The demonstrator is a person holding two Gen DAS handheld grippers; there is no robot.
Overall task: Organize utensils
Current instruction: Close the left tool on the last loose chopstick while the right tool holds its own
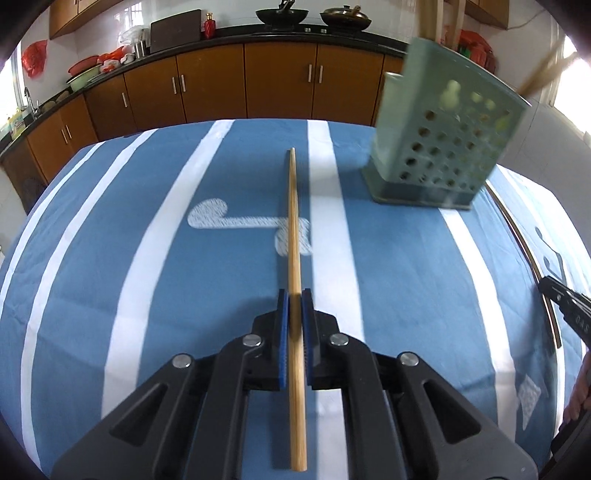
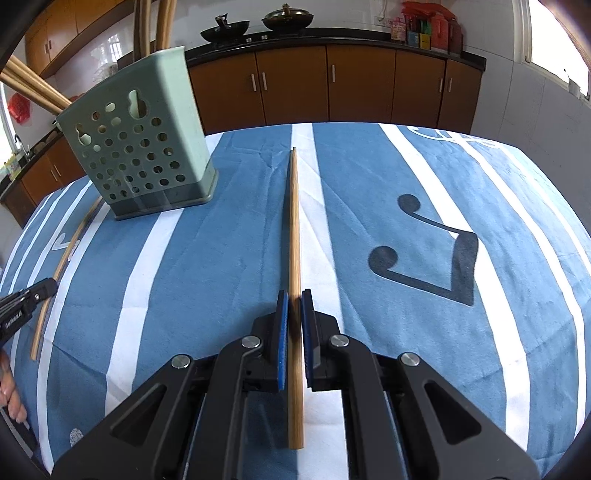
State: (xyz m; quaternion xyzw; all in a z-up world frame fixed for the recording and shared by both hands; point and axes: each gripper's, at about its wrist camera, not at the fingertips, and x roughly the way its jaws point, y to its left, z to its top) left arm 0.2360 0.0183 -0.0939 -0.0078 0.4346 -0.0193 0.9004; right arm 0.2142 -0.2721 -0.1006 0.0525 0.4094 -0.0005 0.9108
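Note:
My left gripper (image 1: 294, 295) is shut on a long wooden chopstick (image 1: 293, 221) that points away over the blue striped tablecloth (image 1: 110, 258). My right gripper (image 2: 294, 295) is likewise shut on a second chopstick (image 2: 294, 221). A pale green perforated utensil holder (image 1: 443, 147) stands upright on the cloth with several chopsticks sticking out of its top. It is to the front right of the left gripper and to the front left (image 2: 140, 147) of the right one. Each wrist view shows the other gripper at its edge: the right gripper (image 1: 550, 288) and the left gripper (image 2: 46, 287), each with its chopstick.
Brown kitchen cabinets (image 1: 280, 81) under a dark counter with woks (image 1: 282, 14) run behind the table. A person's hand (image 2: 11, 398) shows at the left edge. The cloth bears dark and white note patterns (image 2: 424, 258).

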